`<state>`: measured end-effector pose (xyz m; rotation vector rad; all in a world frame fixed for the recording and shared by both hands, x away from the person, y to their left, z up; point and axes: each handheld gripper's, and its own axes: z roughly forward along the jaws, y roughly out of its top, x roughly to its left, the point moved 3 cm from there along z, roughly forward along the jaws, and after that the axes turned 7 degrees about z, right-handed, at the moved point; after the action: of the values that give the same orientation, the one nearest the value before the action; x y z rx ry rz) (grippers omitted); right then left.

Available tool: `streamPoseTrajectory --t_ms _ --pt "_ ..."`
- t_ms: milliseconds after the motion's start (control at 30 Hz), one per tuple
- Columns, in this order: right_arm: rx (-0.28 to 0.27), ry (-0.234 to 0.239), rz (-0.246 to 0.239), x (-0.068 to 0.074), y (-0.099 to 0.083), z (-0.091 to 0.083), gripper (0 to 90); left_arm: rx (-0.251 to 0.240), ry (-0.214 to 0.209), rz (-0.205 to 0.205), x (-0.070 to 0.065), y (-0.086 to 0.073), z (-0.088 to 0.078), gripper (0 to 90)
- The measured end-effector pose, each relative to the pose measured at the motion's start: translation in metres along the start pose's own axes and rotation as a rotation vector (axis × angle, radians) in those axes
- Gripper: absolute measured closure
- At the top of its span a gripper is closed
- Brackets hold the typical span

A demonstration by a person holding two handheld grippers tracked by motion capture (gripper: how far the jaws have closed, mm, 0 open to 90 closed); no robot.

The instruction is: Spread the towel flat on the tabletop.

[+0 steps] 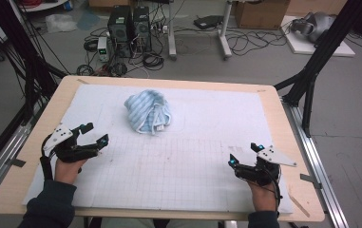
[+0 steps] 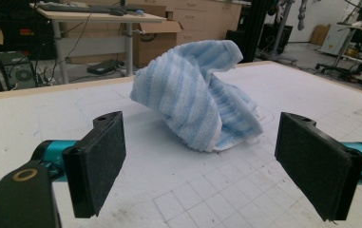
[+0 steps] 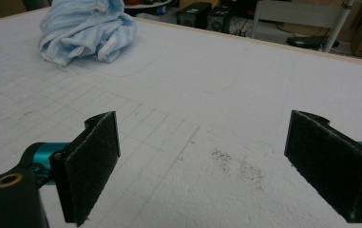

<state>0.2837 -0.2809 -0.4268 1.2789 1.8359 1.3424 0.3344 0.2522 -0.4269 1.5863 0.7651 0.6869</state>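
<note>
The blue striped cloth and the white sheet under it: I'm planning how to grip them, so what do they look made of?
The blue striped cloth looks like soft terry towelling: fuzzy ribbed pile, a matte look, loose crumpled folds and a white hemmed edge. The white sheet seems a thin matte mat, perhaps paper or foam, printed with a faint grid and smudged dark in places; which of these it is stays unclear.

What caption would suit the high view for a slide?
A person holds the left gripper and right gripper, jaws open, over a white gridded mat, with a crumpled blue striped towel lying beyond them.
</note>
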Motion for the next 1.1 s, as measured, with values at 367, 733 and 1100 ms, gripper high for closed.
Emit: streamPoseTrajectory --t_ms 367,733,1100 --pt "0.011 0.019 -0.005 0.006 0.000 0.001 10.4 -0.006 -0.028 -0.006 -0.004 0.013 0.008 16.8" --pt "0.015 0.031 -0.009 0.009 0.000 0.001 10.4 0.014 -0.050 -0.012 -0.005 0.029 0.021 16.8" --pt "0.028 0.042 -0.015 0.014 0.000 0.004 10.4 0.061 -0.091 0.032 -0.010 0.062 0.050 16.8"
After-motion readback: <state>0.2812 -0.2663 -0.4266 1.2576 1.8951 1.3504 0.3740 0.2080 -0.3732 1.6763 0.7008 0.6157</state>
